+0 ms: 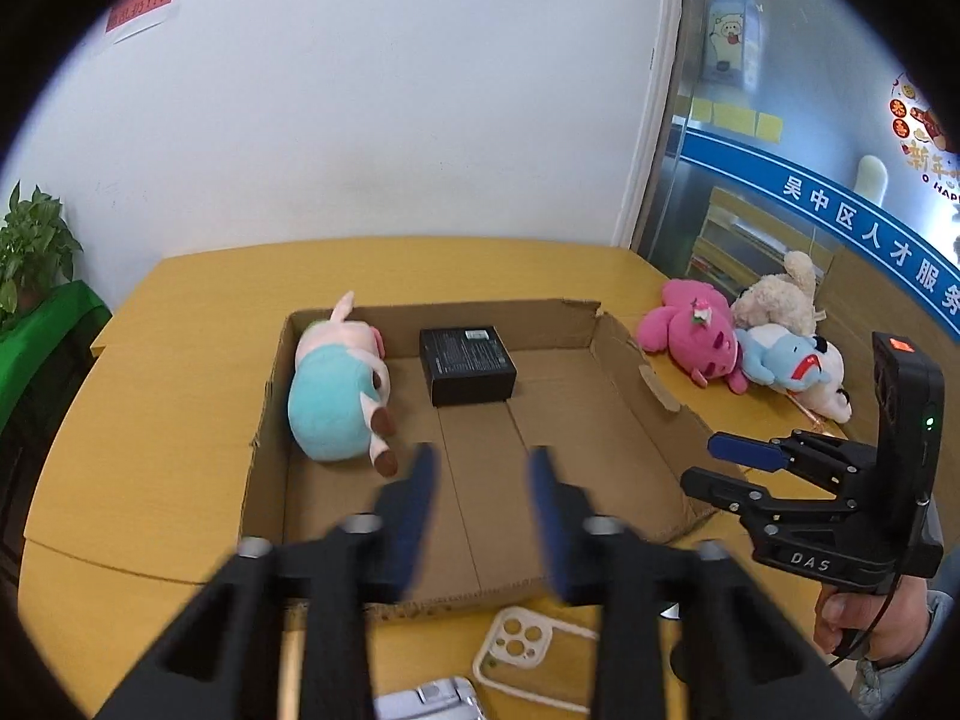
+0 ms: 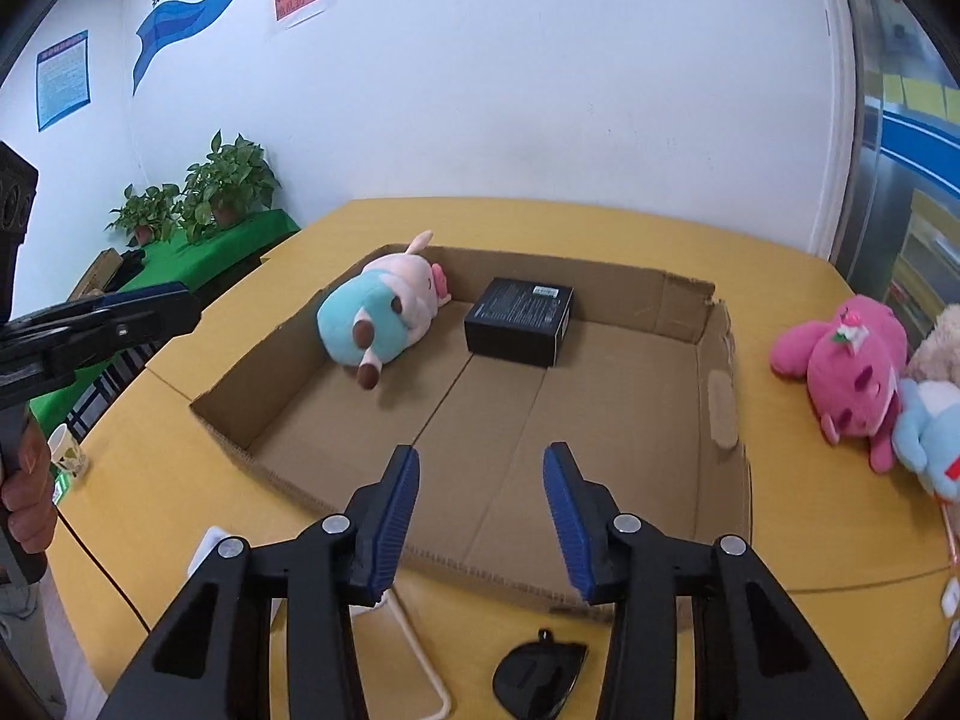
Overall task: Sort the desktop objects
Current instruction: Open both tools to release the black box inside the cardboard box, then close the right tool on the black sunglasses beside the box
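Your two grippers hang over the near edge of a yellow table (image 2: pixel 540 228), both spread and holding nothing. Straight ahead of them lies the biggest thing on it — a shallow cardboard tray (image 2: pixel 723 360) with its flaps cut low. Your left gripper (image 1: pixel 480 468) hovers just above the tray's near wall, blue pads (image 1: pixel 420 498) apart; your right gripper (image 2: pixel 480 468) sits over the same wall a little to the right, jaws likewise wide, and shows from the side in the left wrist view at (image 1: pixel 714 462).

Inside the tray, in the far corner ahead and to the left of both grippers, a plush pig (image 1: pixel 336 396) in a teal outfit lies on its side against the left wall. Just beside it, farther in and nearly dead ahead, a black box (image 1: pixel 468 363) rests flat on the tray floor, apart from the pig.

Outside the tray, well to the right of your right gripper, a heap of soft toys waits on the tabletop: a pink plush (image 1: pixel 690 330), a cream plush (image 1: pixel 780 297) behind it, and a blue-and-white plush (image 1: pixel 792 369) touching the pink one.

Below and nearest you, under the left gripper, a clear phone case (image 1: pixel 528 654) lies flat on the table — beneath the right gripper, a small black curved object (image 2: pixel 540 675), too dark to identify
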`<state>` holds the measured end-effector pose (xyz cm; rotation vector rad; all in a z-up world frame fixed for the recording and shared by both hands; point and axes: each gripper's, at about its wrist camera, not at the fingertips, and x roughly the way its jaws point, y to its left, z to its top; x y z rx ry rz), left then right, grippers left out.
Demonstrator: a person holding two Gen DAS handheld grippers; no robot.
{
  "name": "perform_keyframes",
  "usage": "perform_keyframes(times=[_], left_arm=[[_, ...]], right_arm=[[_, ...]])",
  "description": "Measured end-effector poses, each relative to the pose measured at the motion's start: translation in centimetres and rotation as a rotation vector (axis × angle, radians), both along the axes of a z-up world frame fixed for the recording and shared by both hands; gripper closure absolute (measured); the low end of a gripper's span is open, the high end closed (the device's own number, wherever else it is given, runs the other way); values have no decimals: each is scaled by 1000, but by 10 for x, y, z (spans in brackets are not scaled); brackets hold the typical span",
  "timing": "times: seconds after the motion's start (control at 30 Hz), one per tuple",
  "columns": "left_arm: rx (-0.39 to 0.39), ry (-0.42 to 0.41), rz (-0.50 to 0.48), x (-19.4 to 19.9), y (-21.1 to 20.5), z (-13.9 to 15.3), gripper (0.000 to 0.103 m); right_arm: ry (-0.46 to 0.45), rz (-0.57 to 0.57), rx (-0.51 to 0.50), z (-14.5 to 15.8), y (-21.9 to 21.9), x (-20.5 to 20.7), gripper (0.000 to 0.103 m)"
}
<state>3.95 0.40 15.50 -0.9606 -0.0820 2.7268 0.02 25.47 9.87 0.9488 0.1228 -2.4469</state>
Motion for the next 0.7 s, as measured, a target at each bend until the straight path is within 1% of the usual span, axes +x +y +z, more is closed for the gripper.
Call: perform_keyframes(times=[0.07,0.1,0.13,0.17,0.2,0.23,0.27,0.33,0.47,0.57,0.63,0.67,0.7], left_arm=[[-14,8,22,9,1,-3,81],[-18,15,32,14,2,-6,79],[-16,15,39,19,1,-8,69],[-12,12,40,23,1,-11,49],[-10,12,43,27,1,-14,41],[-10,17,54,32,1,-17,29],[-9,21,61,37,2,-20,27],[3,4,48,46,5,-30,27],[50,-50,1,60,16,-56,27],[55,-86,-29,65,26,-74,27],[60,-113,-50,66,33,-85,27],[64,-122,-57,67,36,-90,27],[69,-134,-67,67,40,-94,27]], right_arm=[[-4,-4,-27,-3,10,10,48],[-1,-14,-34,-4,15,15,31],[3,-26,-39,-6,22,22,15],[2,-35,-41,-9,27,28,12],[-5,-42,-40,-13,32,32,11],[-22,-48,-38,-19,38,37,11],[-41,-52,-35,-27,42,40,11],[-83,-64,-28,-45,50,47,11],[-197,-68,-3,-89,60,64,11],[-250,-69,30,-114,62,73,11],[-266,-68,63,-126,60,78,12],[-271,-68,82,-131,58,81,13],[-277,-66,98,-136,57,82,17]])
